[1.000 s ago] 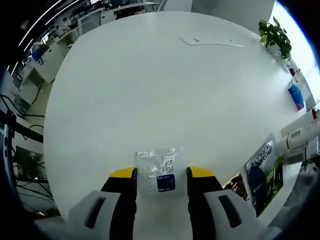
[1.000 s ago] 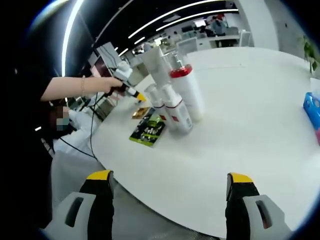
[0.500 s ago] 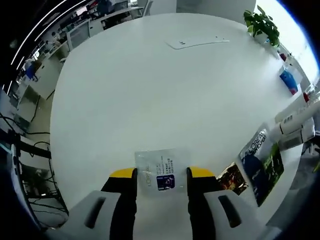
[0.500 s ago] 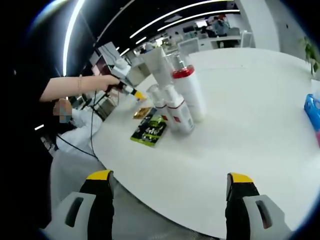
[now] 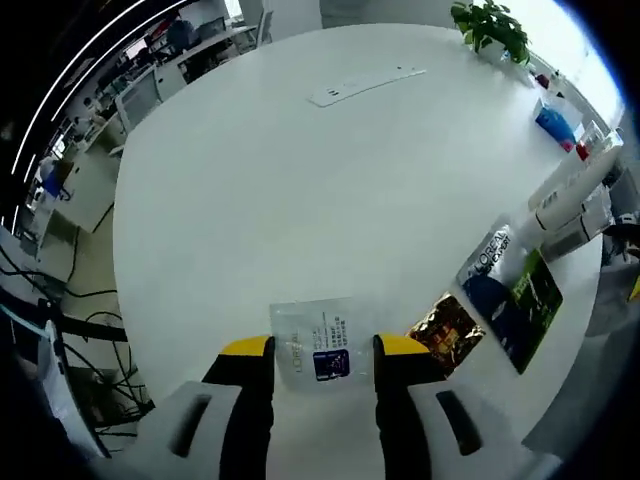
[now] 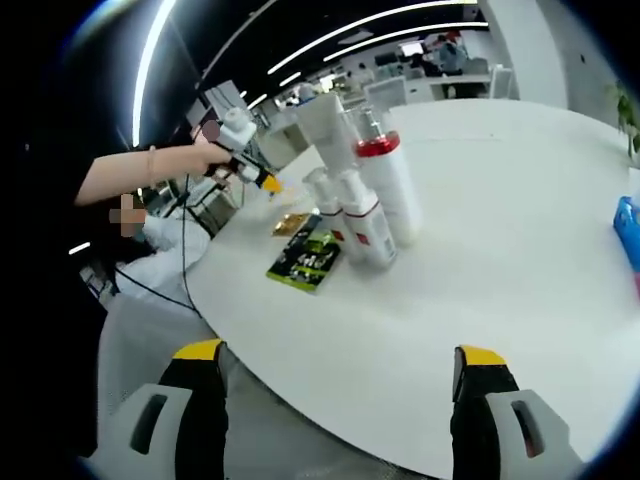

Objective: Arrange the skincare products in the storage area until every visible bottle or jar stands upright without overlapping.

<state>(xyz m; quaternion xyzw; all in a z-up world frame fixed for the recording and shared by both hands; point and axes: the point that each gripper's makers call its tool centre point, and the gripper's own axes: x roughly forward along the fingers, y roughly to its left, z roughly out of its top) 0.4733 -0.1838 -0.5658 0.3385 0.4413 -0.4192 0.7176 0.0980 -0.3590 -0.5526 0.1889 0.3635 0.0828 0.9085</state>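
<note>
Left gripper view: left gripper (image 5: 320, 347) low over a round white table (image 5: 300, 180), jaws pinched on a clear sample sachet (image 5: 314, 338) with a dark blue square on its label; sachet stands up between the yellow tips. To its right, flat on the table near the edge, a small gold foil sachet (image 5: 447, 326), then a larger blue-and-green L'Oreal sachet (image 5: 506, 295) just beside it. Further right, white tubes (image 5: 570, 210) lean together at the table edge. Far side: a flat white power strip (image 5: 365, 84), a potted plant (image 5: 489, 22), a blue pack (image 5: 554, 122)

Right gripper view: right gripper (image 6: 340, 375) held off the near table edge, fingers spread wide, nothing between them. At left, the person's hand (image 6: 205, 160) holds the left gripper above the table edge; its yellow tip shows, grip state not readable here. On the table, left to right: gold foil sachet (image 6: 292, 222), green-and-black sachet (image 6: 306, 259) lying flat, two short white bottles with red bands (image 6: 352, 218) upright and touching, a tall white tube (image 6: 328, 122) behind them, a white pump bottle with red collar (image 6: 390, 185) upright, close against the short pair. Blue pack (image 6: 629, 226) at far right edge
</note>
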